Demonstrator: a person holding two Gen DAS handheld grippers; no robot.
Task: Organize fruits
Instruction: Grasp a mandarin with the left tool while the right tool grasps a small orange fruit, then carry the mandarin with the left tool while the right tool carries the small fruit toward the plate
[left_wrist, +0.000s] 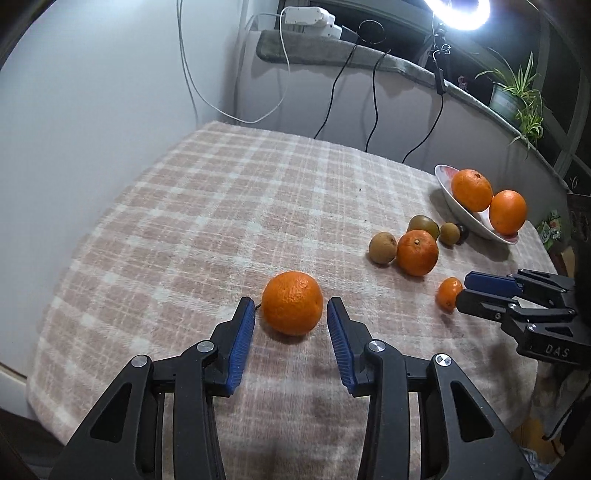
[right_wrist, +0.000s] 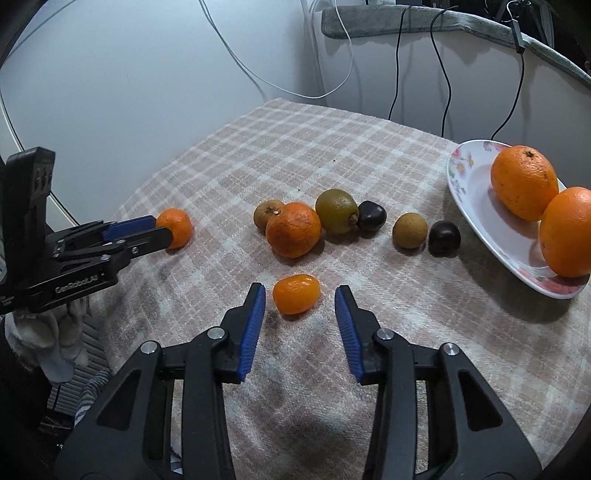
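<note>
The left gripper (left_wrist: 290, 308) stands open around a round orange mandarin (left_wrist: 291, 302) on the checked cloth (left_wrist: 221, 206), pads not touching. The right gripper (right_wrist: 300, 297) stands open around a small oval orange fruit (right_wrist: 296, 294), near the white flowered plate (right_wrist: 465, 173).

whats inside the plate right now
Two oranges lie in the plate, touching each other. The rest of its bowl is bare white. The part of the plate under and behind the oranges is hidden.
</note>
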